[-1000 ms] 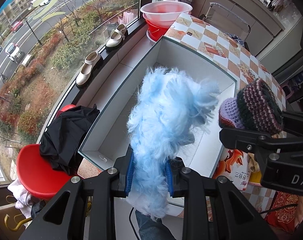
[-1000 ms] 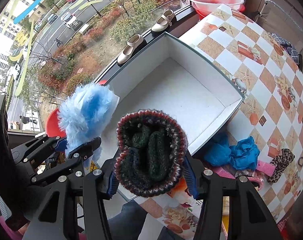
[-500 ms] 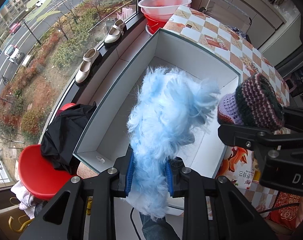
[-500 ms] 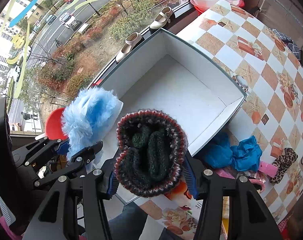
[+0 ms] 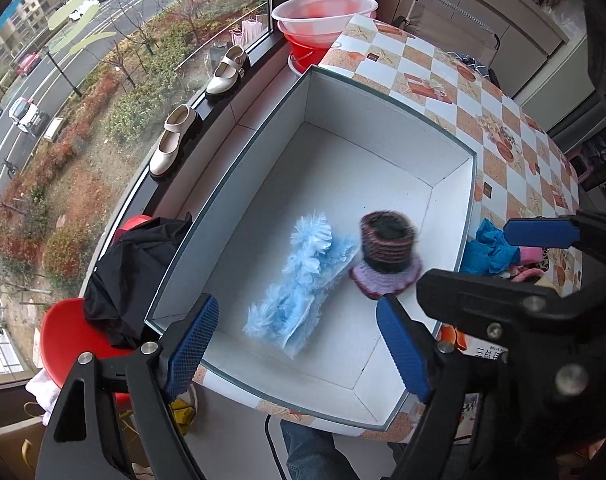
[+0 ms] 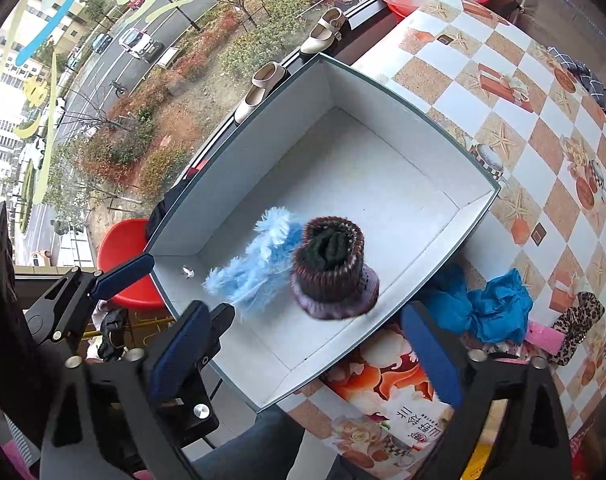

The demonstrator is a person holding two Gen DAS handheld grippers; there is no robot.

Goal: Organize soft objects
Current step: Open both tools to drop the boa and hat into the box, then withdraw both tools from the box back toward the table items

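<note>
Left wrist view cuts off the near end of the white box (image 5: 383,148) behind the left claw (image 5: 299,344), whose blue-padded jaws have just been opening and now stand wide with nothing pressed between them. Just beyond and between those jaws, on the box floor, lies the fluffy blue piece (image 5: 303,280); its long axis runs from the claw's near left up toward the far right, the tufted end farthest away. Touching its far right end sits the dark striped knit hat (image 5: 387,252), upright on its lilac brim with its opening facing up; its outline is smeared by blur, so I cannot tell how settled it is.

Right wrist view shows the right claw (image 6: 303,352), its jaws also just opened wide and holding nothing, the hat below and between them inside the box. The hat hides part of the blue piece's end. To the right of this claw, outside the box on the checked counter (image 6: 503,128), a crumpled blue cloth (image 6: 499,308) is half hidden by the box wall, and a leopard-print item (image 6: 575,320) lies beyond it, too small to identify.
</note>
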